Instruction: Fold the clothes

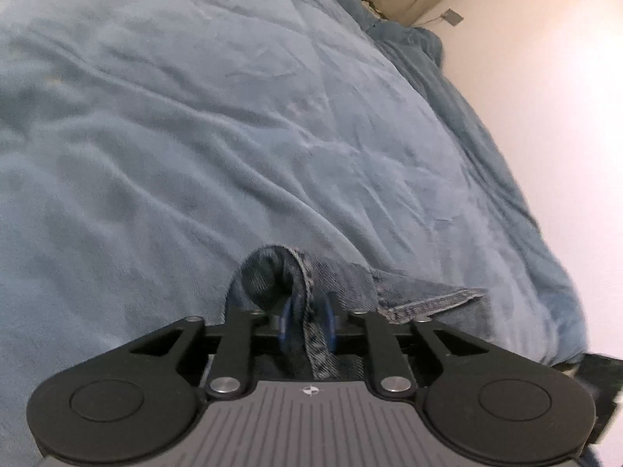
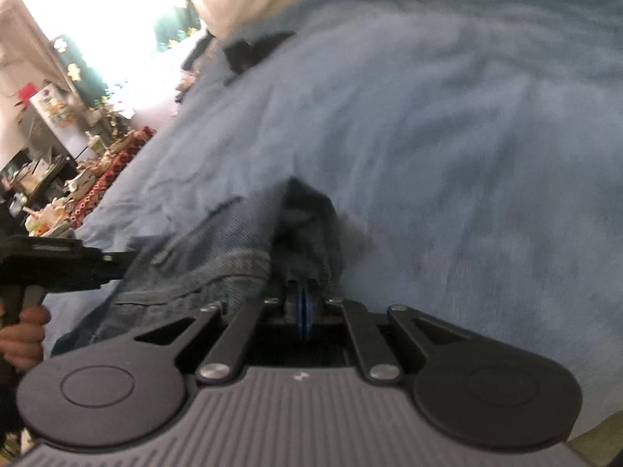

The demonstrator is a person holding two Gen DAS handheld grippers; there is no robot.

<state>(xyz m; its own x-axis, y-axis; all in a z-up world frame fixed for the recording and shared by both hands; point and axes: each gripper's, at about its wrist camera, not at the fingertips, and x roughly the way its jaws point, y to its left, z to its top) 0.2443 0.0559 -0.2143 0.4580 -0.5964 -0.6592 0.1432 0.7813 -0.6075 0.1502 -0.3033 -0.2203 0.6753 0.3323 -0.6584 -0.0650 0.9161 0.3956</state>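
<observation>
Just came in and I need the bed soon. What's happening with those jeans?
A person is folding a pair of jeans on the blue blanket that covers the bed. The left hand-held gripper is clamped on a bunched denim edge. The right hand-held gripper has its jaws together at another part of the jeans, though blur hides whether cloth is caught between them. The jeans are bunched up, not yet folded flat.

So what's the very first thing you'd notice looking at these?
The big fuzzy light-blue blanket fills nearly everything. Right in front, the left hand-held gripper pinches a bunched fold of dark blue denim jeans; the right hand-held gripper is shut at another bunched-up part. Far left in the right view, a cluttered table sits by a bright window.
</observation>
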